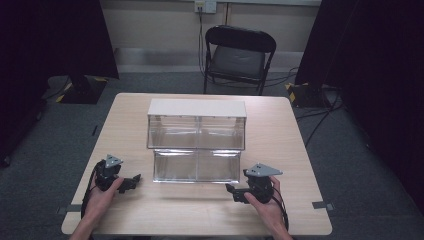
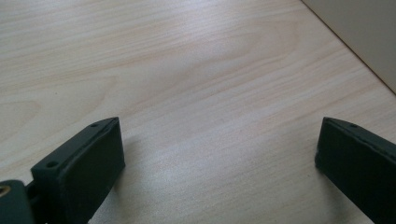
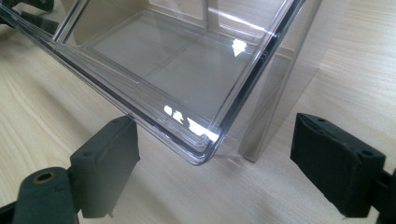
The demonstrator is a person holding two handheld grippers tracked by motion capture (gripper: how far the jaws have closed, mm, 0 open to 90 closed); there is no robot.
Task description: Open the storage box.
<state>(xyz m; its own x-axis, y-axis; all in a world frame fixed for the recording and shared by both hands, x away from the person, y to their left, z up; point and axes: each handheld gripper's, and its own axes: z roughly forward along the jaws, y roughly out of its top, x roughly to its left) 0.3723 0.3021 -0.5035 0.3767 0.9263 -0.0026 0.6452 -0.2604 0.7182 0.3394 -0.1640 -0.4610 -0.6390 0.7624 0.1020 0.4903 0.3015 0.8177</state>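
Your two hands rest at the near edge of the wooden desk (image 1: 280, 125), each holding a gripper. Your left gripper (image 1: 131, 183) sits near the front left, jaws spread wide over bare wood, gripping nothing. Your right gripper (image 1: 235, 192) sits near the front right, jaws also wide apart and empty, just beside the near right corner of a clear plastic drawer (image 3: 163, 74). That drawer is pulled out from a clear two-tier organiser (image 1: 197, 125) with a white top at the desk's middle. Beyond the desk stands a black folding chair (image 1: 237, 57).
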